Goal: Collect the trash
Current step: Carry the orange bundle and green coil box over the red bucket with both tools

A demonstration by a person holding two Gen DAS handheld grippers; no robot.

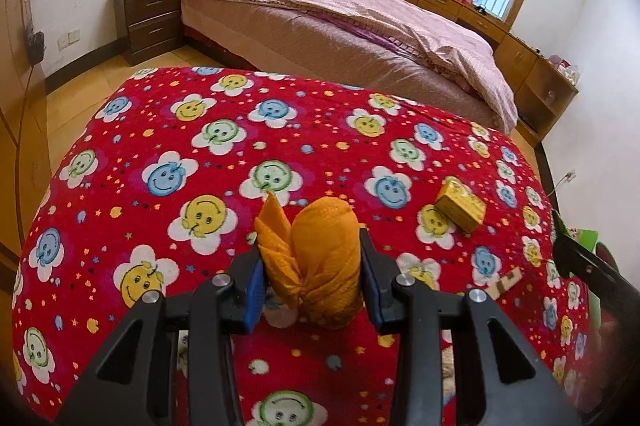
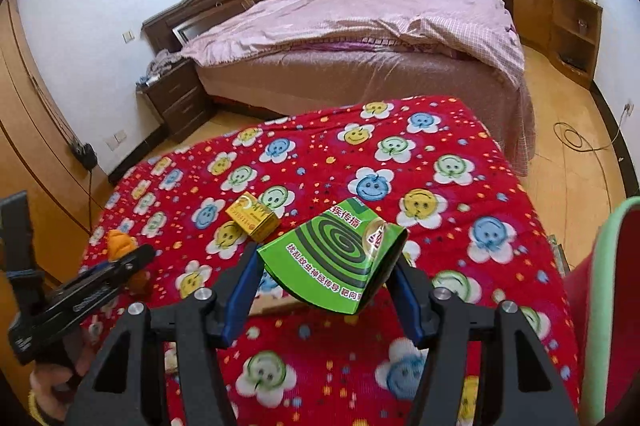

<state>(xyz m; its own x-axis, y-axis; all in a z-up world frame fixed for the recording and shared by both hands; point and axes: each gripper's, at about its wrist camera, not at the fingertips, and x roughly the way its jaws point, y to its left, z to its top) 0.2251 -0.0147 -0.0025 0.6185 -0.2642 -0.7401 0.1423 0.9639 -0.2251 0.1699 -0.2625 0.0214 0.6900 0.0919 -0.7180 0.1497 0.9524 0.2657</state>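
My left gripper (image 1: 312, 266) is shut on a crumpled orange wrapper (image 1: 320, 262), just above the red smiley-flower blanket (image 1: 200, 146). It also shows from the side in the right wrist view (image 2: 132, 262), still holding the orange wrapper (image 2: 118, 242). My right gripper (image 2: 326, 278) is shut on a flattened green mosquito-coil box (image 2: 336, 258), held above the blanket (image 2: 460, 186). A small yellow box (image 1: 460, 206) lies on the blanket to the right of the left gripper; it also shows in the right wrist view (image 2: 252, 218), beyond and left of the right gripper.
A small wood-coloured scrap (image 1: 506, 280) lies on the blanket at the right. A red and green container (image 2: 608, 306) stands at the right edge. Beyond are a pink-covered bed (image 1: 340, 6), a dark nightstand (image 1: 148, 14), low cabinets (image 1: 532, 74) and a floor cable (image 2: 576, 138).
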